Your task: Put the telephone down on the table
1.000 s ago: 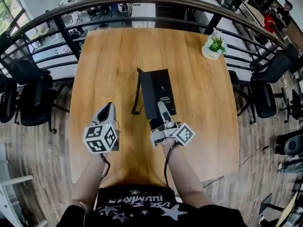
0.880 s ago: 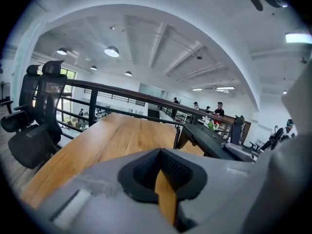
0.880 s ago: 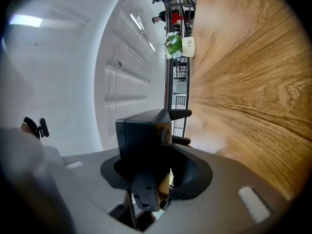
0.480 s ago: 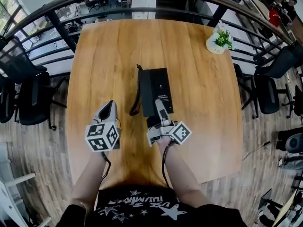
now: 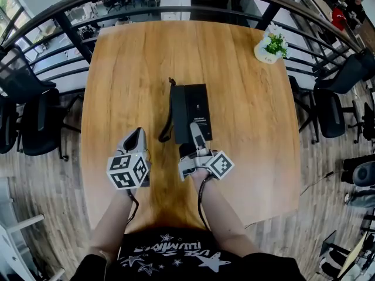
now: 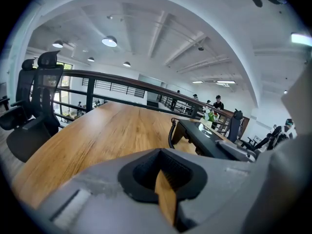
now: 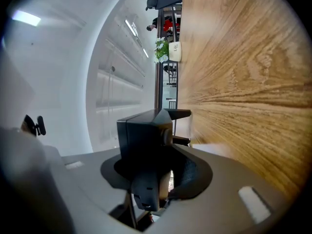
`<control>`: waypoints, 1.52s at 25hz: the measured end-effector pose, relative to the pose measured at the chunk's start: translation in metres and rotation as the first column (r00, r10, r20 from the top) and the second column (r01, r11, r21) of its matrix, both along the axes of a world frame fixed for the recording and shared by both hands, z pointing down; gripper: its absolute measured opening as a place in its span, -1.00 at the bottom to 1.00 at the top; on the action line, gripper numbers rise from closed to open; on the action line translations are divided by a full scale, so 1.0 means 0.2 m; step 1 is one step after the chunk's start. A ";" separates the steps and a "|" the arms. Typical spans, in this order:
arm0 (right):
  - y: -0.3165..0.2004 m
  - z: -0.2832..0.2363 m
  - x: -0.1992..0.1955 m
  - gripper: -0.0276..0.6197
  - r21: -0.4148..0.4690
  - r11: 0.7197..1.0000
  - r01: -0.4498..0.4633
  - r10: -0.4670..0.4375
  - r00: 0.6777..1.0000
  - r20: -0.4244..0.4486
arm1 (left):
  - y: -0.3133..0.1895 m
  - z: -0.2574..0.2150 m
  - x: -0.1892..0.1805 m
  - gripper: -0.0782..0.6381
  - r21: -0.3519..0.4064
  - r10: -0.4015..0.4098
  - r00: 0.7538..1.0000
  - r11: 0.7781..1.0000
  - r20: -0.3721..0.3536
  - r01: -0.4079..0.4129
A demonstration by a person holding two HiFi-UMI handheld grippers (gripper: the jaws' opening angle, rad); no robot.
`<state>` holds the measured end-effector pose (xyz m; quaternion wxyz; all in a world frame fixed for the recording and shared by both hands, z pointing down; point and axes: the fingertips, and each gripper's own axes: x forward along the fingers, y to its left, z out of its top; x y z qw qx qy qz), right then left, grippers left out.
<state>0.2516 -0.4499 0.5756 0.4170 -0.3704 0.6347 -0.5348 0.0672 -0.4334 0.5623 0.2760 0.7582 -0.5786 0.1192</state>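
**Telephone gripped at its near end, low over the table**

The right gripper (image 5: pixel 195 134) covers the near end of the black telephone (image 5: pixel 191 111). Its fingers are clamped on that end, one lying along the top face and the other hidden beneath. Whether the telephone's underside already rests on the table (image 5: pixel 252 139) cannot be told. The left gripper view shows its near end tilted up, but that gripper's own body cuts off its right part. The white print on its top is too small to read. The right gripper view is rolled on its side, so the wood grain stands upright beside the telephone. A dark cord (image 5: pixel 170 113) runs along the telephone's left edge.

The left gripper (image 5: pixel 135 136) hangs left of the telephone's near end, apart from it. Its fingers stand narrow, with a thin slit of wood showing between them and nothing held.

The table is pale, grained wood. A small potted plant (image 5: pixel 270 43) sits well beyond the telephone, to its right. A dark curved railing (image 5: pixel 71 40) runs behind the table. Black office chairs (image 5: pixel 32 122) stand on plank flooring to either side of the table. The figures past the railing are too small to make out.
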 end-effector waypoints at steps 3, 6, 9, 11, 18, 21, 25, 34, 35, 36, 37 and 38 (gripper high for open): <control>0.01 0.03 -0.02 -0.42 -0.011 1.000 -0.003 0.003 0.999 -0.038 | 0.02 0.02 0.00 -0.78 -0.010 0.002 1.000 1.000 0.001 -0.002; 0.04 0.09 -0.01 -0.42 -0.045 0.999 -0.017 0.013 0.997 -0.081 | 0.06 0.04 0.00 -0.78 -0.022 0.002 1.000 1.000 0.002 -0.002; 0.05 0.13 0.01 -0.40 -0.087 0.995 -0.048 0.042 0.997 -0.070 | 0.09 0.04 -0.02 -0.78 -0.027 0.002 1.000 1.000 0.000 -0.002; 0.06 0.15 0.01 -0.39 -0.105 0.993 -0.058 0.051 0.997 -0.064 | 0.10 0.04 -0.03 -0.78 -0.029 0.001 1.000 1.000 -0.001 -0.001; 0.07 0.20 -0.02 -0.28 -0.202 0.978 -0.045 0.028 0.996 -0.085 | 0.12 0.05 -0.04 -0.78 -0.040 -0.007 1.000 0.999 -0.004 0.007; 0.04 0.20 -0.03 -0.22 -0.220 0.975 -0.028 0.010 0.996 -0.083 | 0.12 0.05 -0.03 -0.78 -0.042 -0.004 1.000 0.999 -0.004 0.004; 0.03 0.21 -0.04 -0.15 -0.267 0.963 -0.026 -0.004 0.994 -0.110 | 0.13 0.05 -0.02 -0.78 -0.046 0.002 1.000 0.999 -0.010 -0.002; 0.02 0.20 -0.03 0.33 -0.325 0.945 -0.031 -0.008 0.993 -0.117 | 0.17 0.00 -0.02 -0.78 -0.031 0.007 1.000 0.999 -0.009 -0.007; 0.02 0.19 -0.03 0.35 -0.330 0.944 -0.031 -0.013 0.991 -0.131 | 0.18 -0.01 -0.01 -0.78 -0.029 0.007 1.000 1.000 -0.008 -0.007; 0.02 0.18 -0.03 0.37 -0.335 0.942 -0.034 -0.017 0.989 -0.147 | 0.18 -0.02 -0.01 -0.78 -0.026 0.007 1.000 1.000 -0.007 -0.007; 0.02 0.18 -0.03 0.39 -0.341 0.939 -0.038 -0.021 0.986 -0.168 | 0.18 -0.03 -0.01 -0.78 -0.023 0.008 1.000 1.000 -0.007 -0.008; 0.03 0.18 -0.02 0.39 -0.347 0.937 -0.043 -0.026 0.981 -0.190 | 0.18 -0.04 0.00 -0.78 -0.021 0.008 1.000 1.000 -0.006 -0.009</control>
